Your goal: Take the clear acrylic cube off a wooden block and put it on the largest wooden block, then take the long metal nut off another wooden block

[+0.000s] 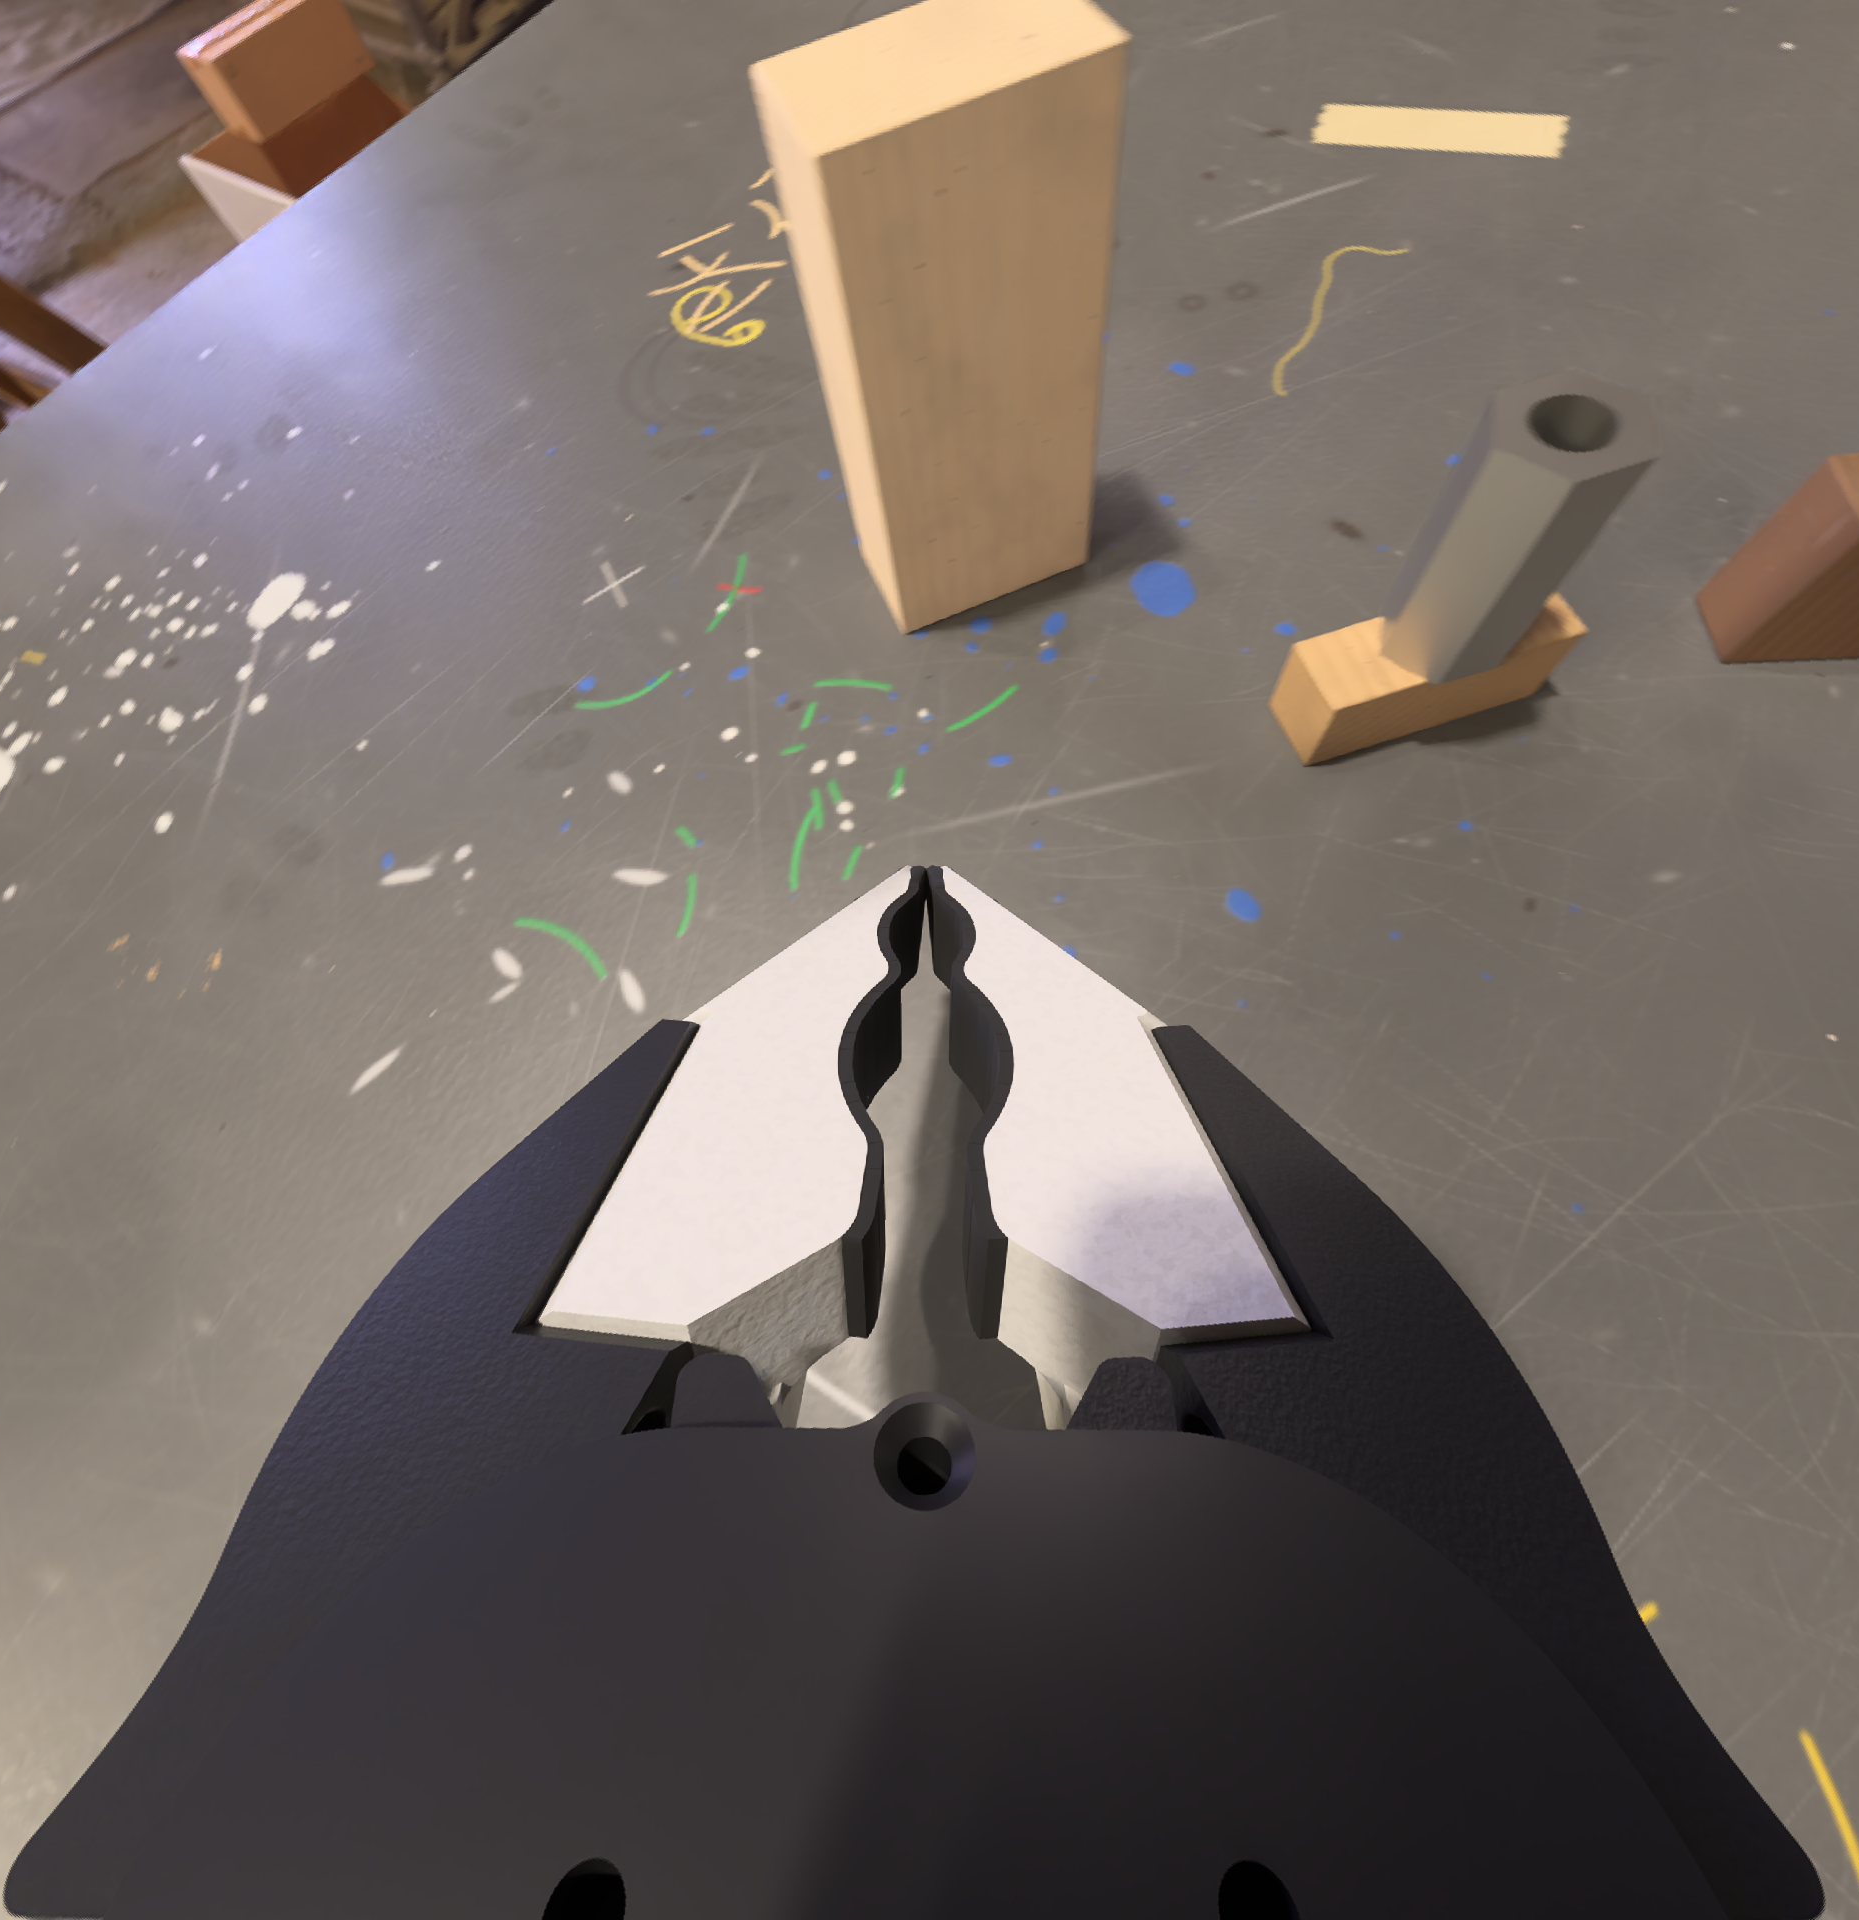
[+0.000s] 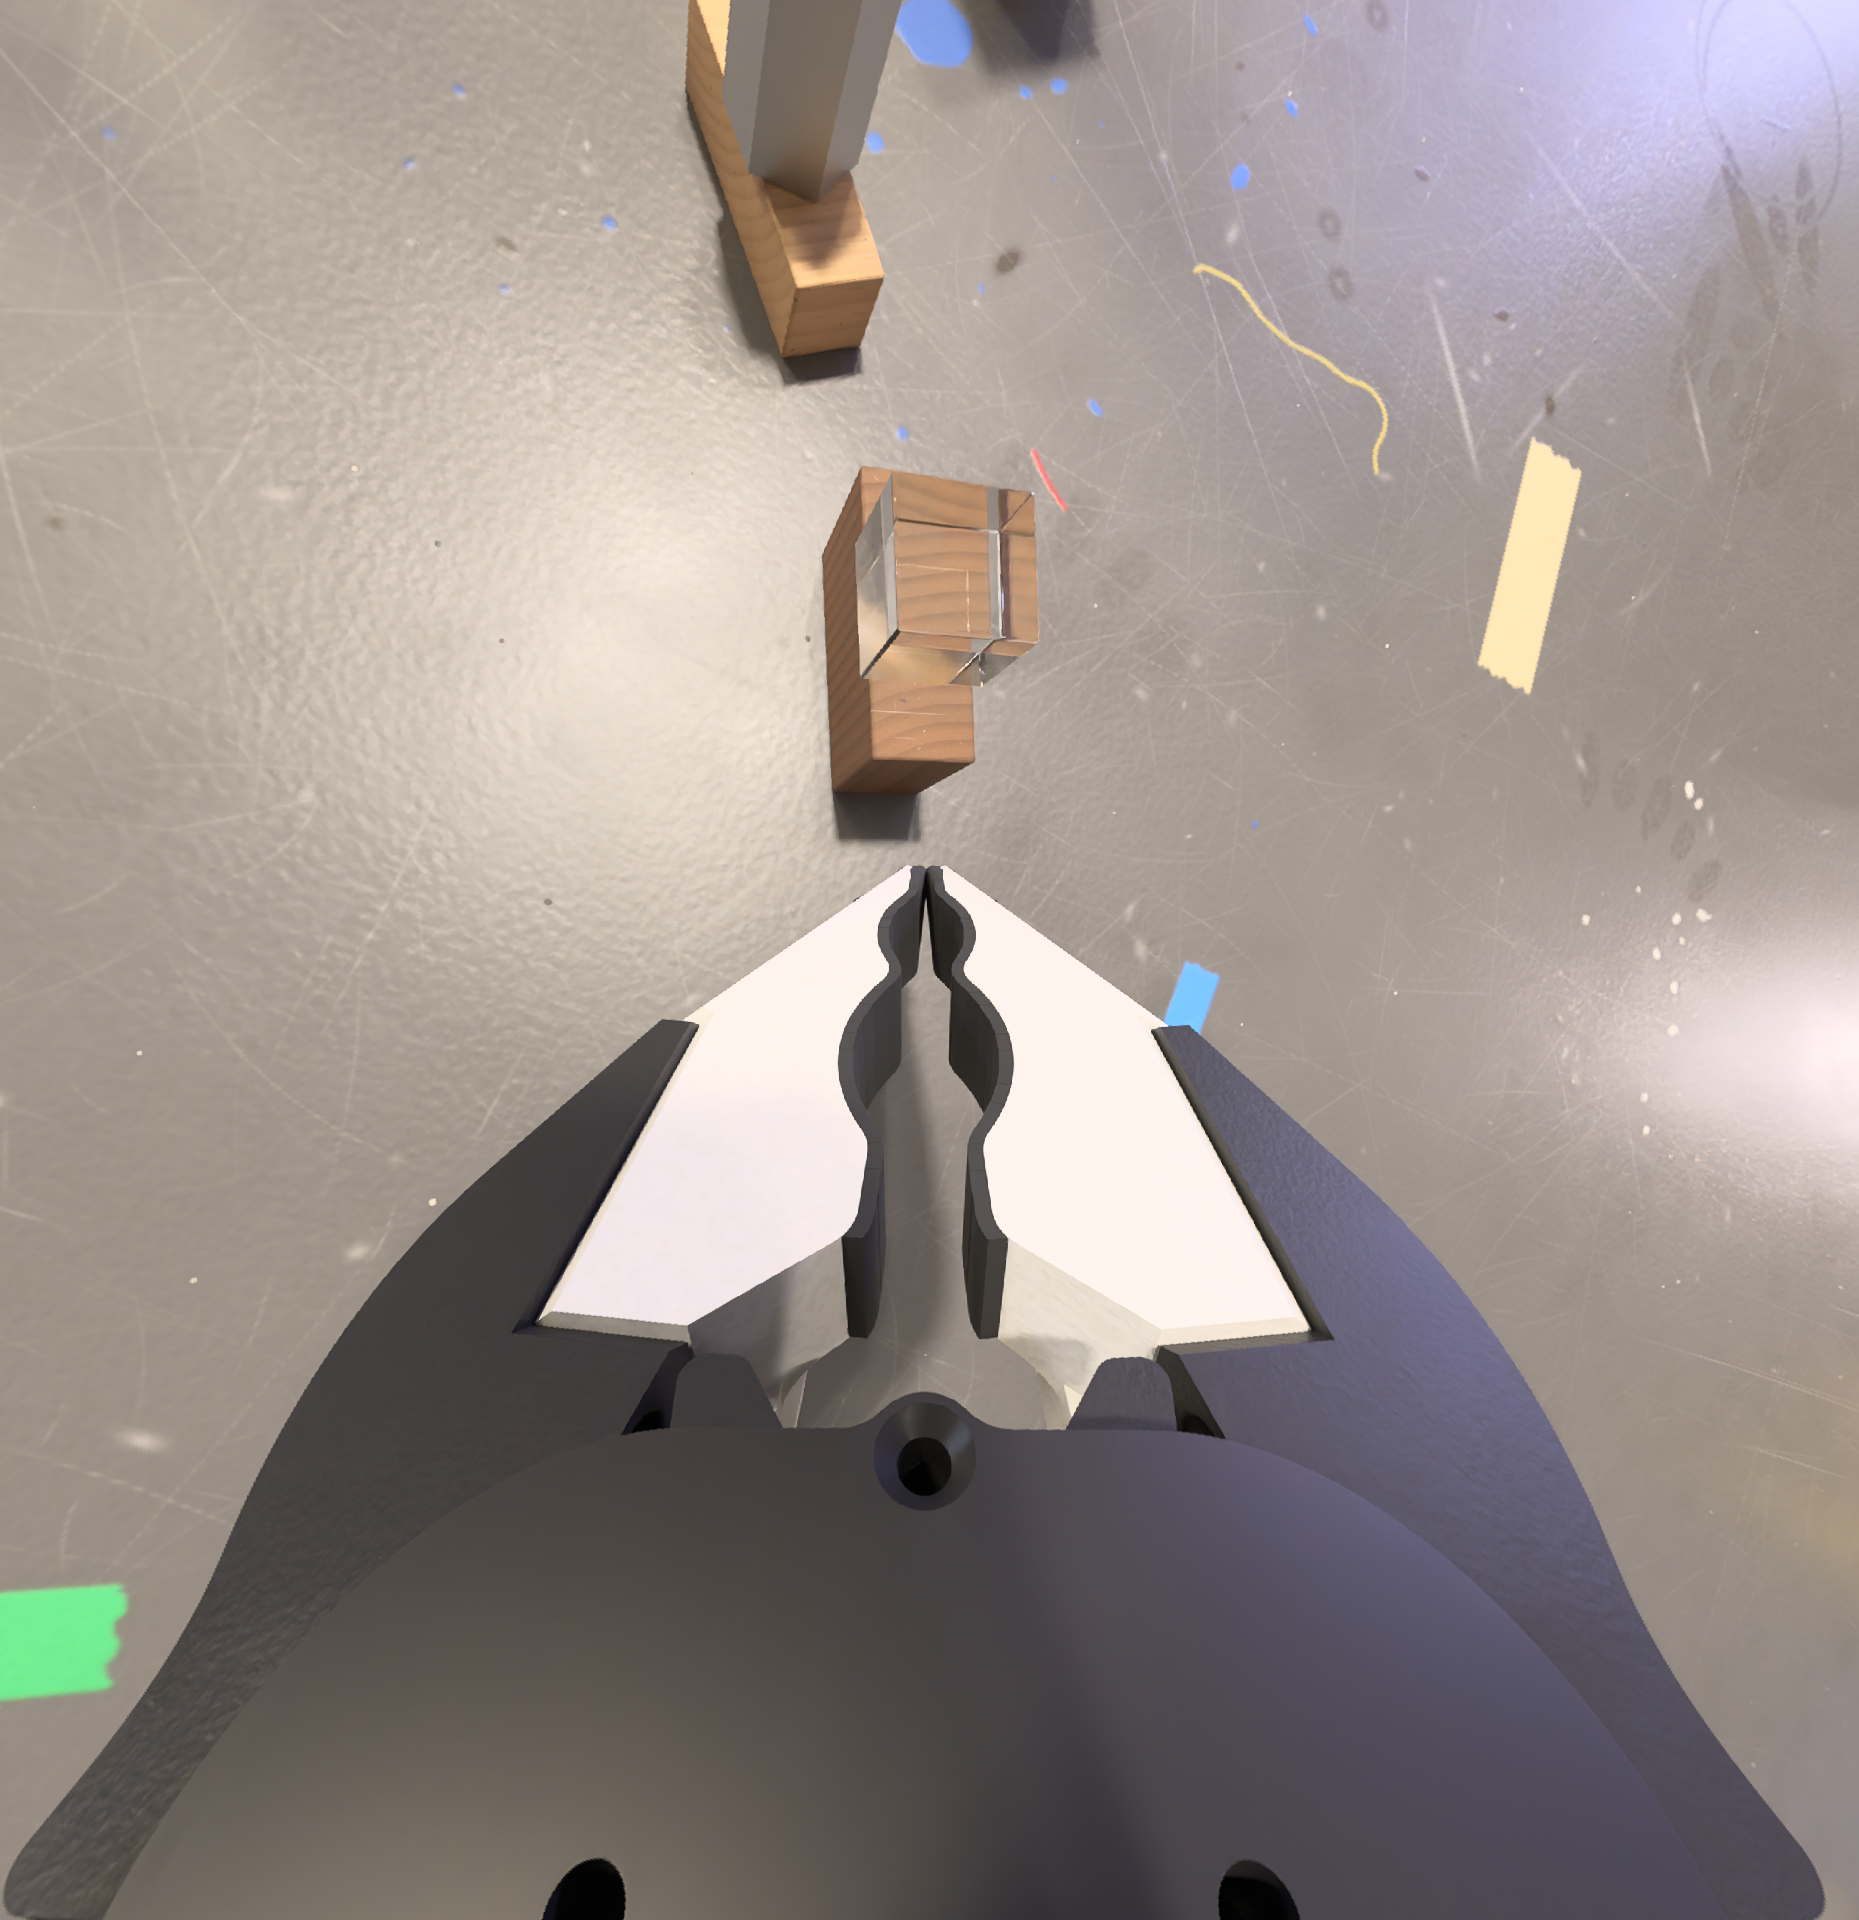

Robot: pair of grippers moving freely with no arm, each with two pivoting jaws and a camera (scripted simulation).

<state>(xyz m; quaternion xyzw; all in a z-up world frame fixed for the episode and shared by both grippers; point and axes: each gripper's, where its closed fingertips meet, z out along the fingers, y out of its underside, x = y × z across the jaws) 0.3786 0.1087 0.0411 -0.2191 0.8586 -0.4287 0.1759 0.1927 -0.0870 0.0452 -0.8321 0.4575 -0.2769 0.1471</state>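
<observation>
In the left wrist view a tall pale wooden block (image 1: 956,312), the largest, stands upright ahead. To its right a long grey hexagonal metal nut (image 1: 1507,540) stands on a small light wooden block (image 1: 1361,696). My left gripper (image 1: 925,873) is shut and empty, above the table short of them. In the right wrist view a clear acrylic cube (image 2: 946,582) sits on a brown wooden block (image 2: 904,717) just ahead of my right gripper (image 2: 925,873), which is shut and empty. The nut (image 2: 800,94) on its block (image 2: 811,270) shows farther ahead.
The grey table (image 1: 333,520) is scratched and paint-spattered. A brown wooden block (image 1: 1808,582) shows at the right edge of the left wrist view. Brown boxes (image 1: 281,94) stand beyond the table's far left edge. Tape strips (image 2: 1527,566) lie flat on the table.
</observation>
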